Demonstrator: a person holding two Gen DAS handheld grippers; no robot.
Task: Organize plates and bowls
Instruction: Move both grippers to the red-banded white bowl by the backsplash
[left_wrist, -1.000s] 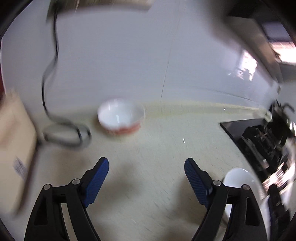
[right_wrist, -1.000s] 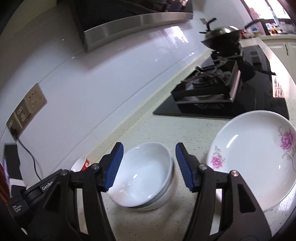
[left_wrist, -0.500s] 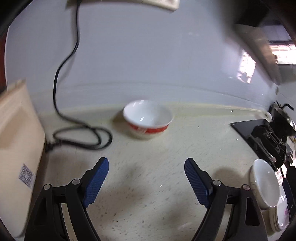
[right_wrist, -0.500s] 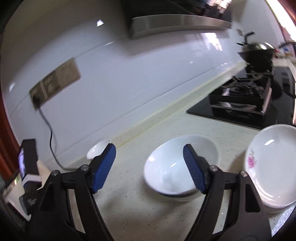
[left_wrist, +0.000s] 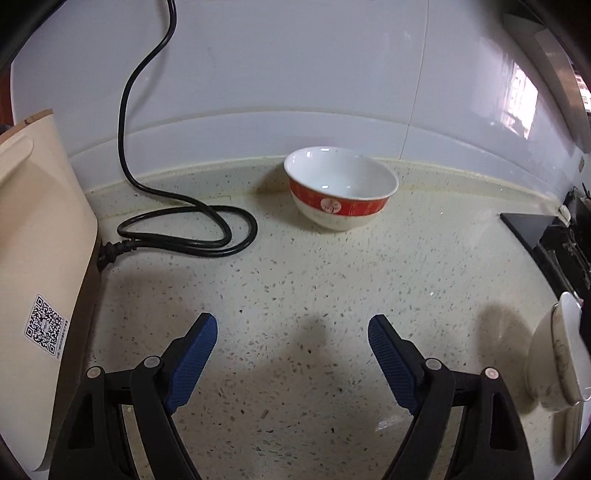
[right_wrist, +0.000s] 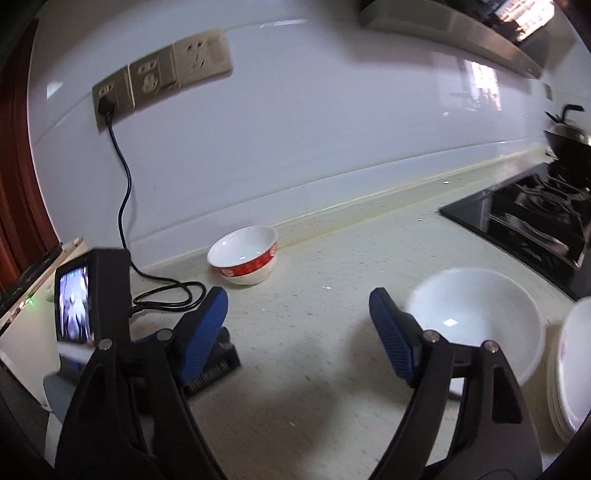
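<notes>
- At twelve o'clock from my left gripper (left_wrist: 291, 334), a red-banded bowl (left_wrist: 340, 187) sits on the speckled counter (left_wrist: 295, 280) near the white wall.
- My left gripper is wide, with nothing between its blue pads.
- My right gripper (right_wrist: 298, 304) has just been opening; it is wide, with nothing inside.
- At three o'clock from it sit a white bowl (right_wrist: 480, 314) and stacked plates (right_wrist: 570, 373).
- A black cord (left_wrist: 184, 225) lies looped at nine o'clock from the red-banded bowl.

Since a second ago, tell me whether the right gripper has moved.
Yes. The right gripper, jaws just opening and empty, swung left along the counter: the white bowl now sits off its right finger, and the wall sockets came into view.
</notes>
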